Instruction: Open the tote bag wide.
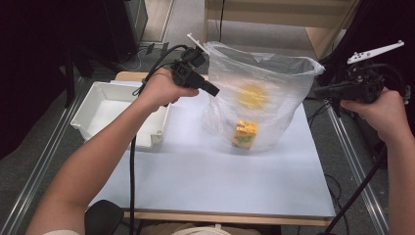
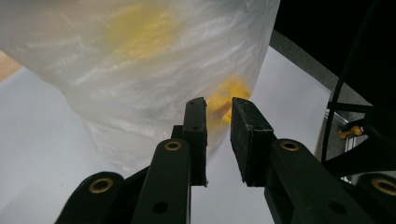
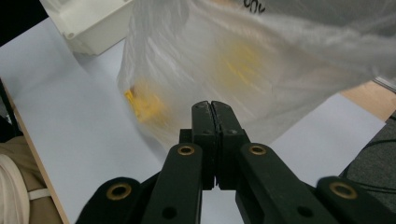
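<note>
— What do you have in front of you?
— A clear plastic bag (image 1: 262, 93), standing upright toward the far middle of your white tabletop (image 1: 195, 181), its mouth open and the rim sagging unevenly.

— What does the film look like?
— Thin, crinkled and cloudy, so whatever is inside shows blurred.

— And what is inside?
— A small orange-yellow box (image 1: 245, 133) rests on the bottom, near the front wall, standing roughly upright. You can see it as a yellow smear in the left gripper view (image 2: 224, 95) and the right gripper view (image 3: 144, 105). Higher up, a round yellow item (image 1: 252, 96) shows through the film; what it is, you cannot tell.
</note>
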Demonstrator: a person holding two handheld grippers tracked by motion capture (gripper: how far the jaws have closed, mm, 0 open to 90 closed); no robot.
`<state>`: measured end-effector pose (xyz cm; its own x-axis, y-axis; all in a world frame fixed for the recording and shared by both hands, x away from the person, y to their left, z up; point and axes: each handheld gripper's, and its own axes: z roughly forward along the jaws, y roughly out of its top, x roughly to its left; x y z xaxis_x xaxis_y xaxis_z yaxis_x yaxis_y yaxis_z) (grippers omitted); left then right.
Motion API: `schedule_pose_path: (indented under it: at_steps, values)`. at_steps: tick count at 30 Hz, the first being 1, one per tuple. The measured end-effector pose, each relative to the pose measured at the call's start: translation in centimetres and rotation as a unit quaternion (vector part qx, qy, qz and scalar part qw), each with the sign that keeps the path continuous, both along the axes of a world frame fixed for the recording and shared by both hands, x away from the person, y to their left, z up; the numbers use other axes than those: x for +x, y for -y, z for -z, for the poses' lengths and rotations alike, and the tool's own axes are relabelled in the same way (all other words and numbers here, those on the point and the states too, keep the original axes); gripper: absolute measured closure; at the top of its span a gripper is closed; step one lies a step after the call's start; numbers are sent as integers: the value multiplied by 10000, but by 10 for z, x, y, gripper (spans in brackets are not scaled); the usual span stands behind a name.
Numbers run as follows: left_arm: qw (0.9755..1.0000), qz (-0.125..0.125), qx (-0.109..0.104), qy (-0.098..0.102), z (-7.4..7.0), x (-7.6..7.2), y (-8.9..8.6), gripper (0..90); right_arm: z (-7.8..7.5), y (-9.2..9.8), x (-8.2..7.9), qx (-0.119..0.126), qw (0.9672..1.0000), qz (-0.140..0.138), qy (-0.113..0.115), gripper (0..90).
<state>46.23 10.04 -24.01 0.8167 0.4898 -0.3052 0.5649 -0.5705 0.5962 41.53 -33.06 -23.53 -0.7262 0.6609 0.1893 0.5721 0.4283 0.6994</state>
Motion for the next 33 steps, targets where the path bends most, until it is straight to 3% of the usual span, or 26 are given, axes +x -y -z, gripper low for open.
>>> schedule_pose_path:
  at_steps: [4,10,14,20,27,31,32,33]
  values:
    - [10000,44,65,36,-9,8,8,780,-16,-4,10,80,9999,-109,-55,900]
    - [9998,105,126,60,-19,19,19,793,-34,-12,27,186,9996,-61,-212,900]
    - [9998,109,149,55,-24,25,25,806,-40,-16,43,352,9983,10,-475,900]
    - [9997,101,192,150,-30,32,31,836,-41,-22,63,303,9976,127,-602,900]
    - [9995,-97,226,192,-35,49,42,884,-41,-35,75,239,9979,126,-593,900]
    - [9978,-523,116,387,-40,55,47,900,-39,-43,78,115,9982,176,-566,900]
    - [9978,-523,116,387,-40,55,47,900,-39,-43,78,115,9982,176,-566,900]
    - [9965,-699,118,440,-40,56,51,900,-37,-45,79,71,9982,182,-560,900]
